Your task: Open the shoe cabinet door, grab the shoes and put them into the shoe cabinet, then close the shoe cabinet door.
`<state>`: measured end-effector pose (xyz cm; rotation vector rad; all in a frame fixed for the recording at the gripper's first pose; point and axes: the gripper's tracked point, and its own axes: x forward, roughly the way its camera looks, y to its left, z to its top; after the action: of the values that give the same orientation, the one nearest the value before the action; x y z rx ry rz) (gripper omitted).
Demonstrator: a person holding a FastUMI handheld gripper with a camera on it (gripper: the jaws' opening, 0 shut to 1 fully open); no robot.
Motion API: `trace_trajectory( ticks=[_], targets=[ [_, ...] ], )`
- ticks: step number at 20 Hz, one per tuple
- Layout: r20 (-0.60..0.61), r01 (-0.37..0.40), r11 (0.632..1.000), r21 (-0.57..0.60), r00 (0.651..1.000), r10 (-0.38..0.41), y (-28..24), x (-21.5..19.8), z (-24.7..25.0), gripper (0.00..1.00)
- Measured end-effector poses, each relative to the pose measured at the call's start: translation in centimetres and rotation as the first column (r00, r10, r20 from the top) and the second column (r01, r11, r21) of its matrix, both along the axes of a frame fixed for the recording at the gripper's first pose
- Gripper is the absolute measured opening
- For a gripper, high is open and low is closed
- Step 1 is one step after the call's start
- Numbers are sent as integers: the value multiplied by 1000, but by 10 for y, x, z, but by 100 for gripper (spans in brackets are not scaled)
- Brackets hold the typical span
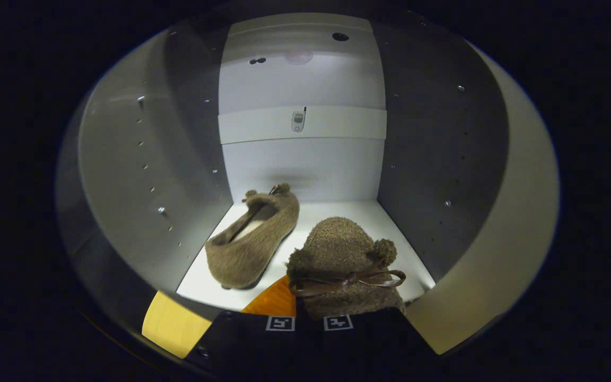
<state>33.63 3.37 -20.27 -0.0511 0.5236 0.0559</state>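
Note:
I am looking into the open shoe cabinet [141, 175], with its white floor [332, 212] ahead. Two brown fuzzy shoes with pom-poms are inside. The left shoe [250, 241] lies on the floor with its toe toward the back wall. The right shoe [342, 260], with a brown ribbon bow [345, 281], sits right at my gripper [305, 305]. One fingertip [273, 303] shows against the shoe's left edge, while the other is hidden under the shoe. The fingers stand close together and appear shut on the shoe's near edge.
Grey side walls with peg holes and screws close in left [178, 175] and right [433, 159]. A white back panel [303, 164] carries a cross rail [337, 123] with a small fitting. The cabinet's front edge [491, 254] curves at the right. A yellowish wooden surface [170, 323] shows below the cabinet.

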Motion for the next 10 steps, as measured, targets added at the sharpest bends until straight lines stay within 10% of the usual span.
trace_trajectory(
  ticks=[10],
  targets=[
    [-59, 51, 998, 39, 997, -49, -10, 100, -21, 5]
  ],
)
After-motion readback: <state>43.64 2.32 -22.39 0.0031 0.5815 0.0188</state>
